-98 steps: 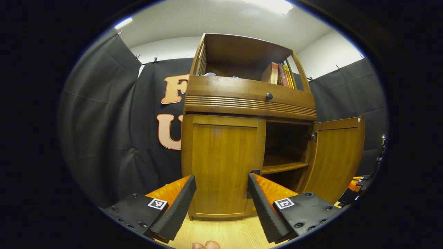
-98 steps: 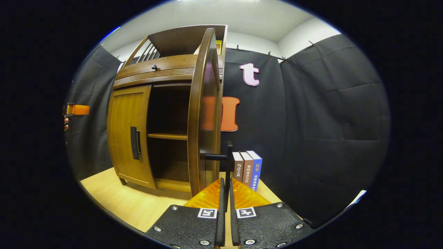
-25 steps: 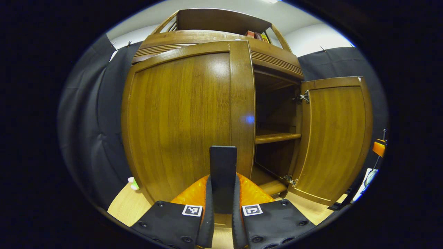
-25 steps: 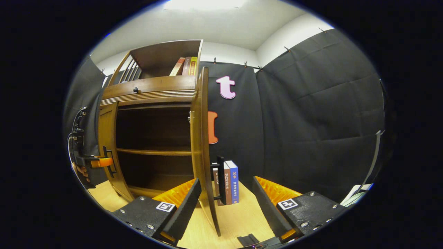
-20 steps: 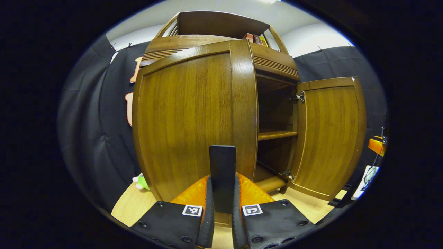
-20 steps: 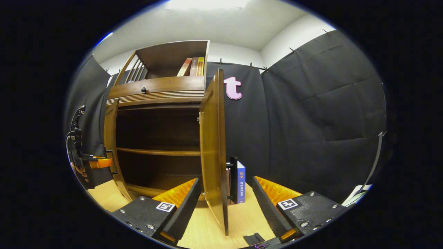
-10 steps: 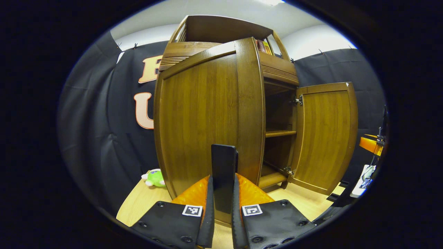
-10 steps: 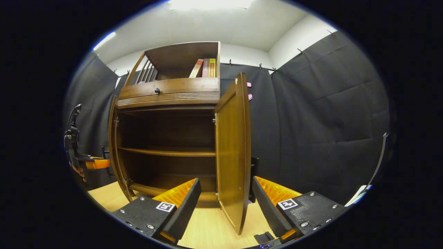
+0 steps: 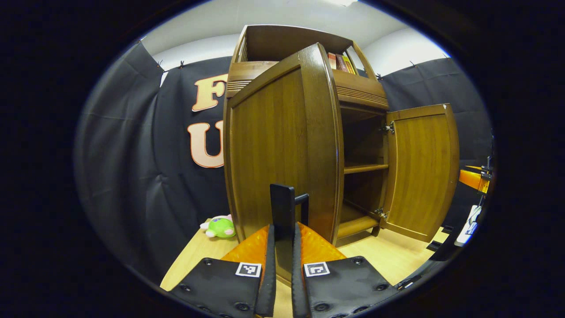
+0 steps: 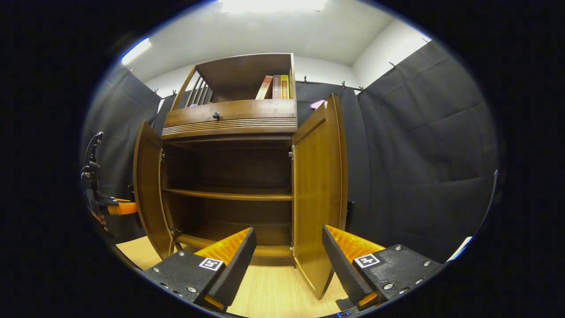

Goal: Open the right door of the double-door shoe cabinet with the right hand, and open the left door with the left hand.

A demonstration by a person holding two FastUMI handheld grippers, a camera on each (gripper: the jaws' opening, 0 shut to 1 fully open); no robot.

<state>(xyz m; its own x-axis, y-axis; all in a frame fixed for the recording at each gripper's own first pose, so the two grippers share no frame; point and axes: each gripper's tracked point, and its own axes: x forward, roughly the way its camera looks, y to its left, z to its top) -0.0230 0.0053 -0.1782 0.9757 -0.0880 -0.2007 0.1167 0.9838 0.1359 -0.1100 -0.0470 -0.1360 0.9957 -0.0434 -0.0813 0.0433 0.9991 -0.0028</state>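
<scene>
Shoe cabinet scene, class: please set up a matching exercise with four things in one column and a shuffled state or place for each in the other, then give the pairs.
Things:
1. left claw
2. right claw
3. green plush toy
4. books

States or places:
A. open, gripping nothing
B. on the cabinet's top shelf
C. shut on the left door's handle
D. on the floor beside the cabinet

Pairs: 1-C, 2-A, 3-D, 4-B
</scene>
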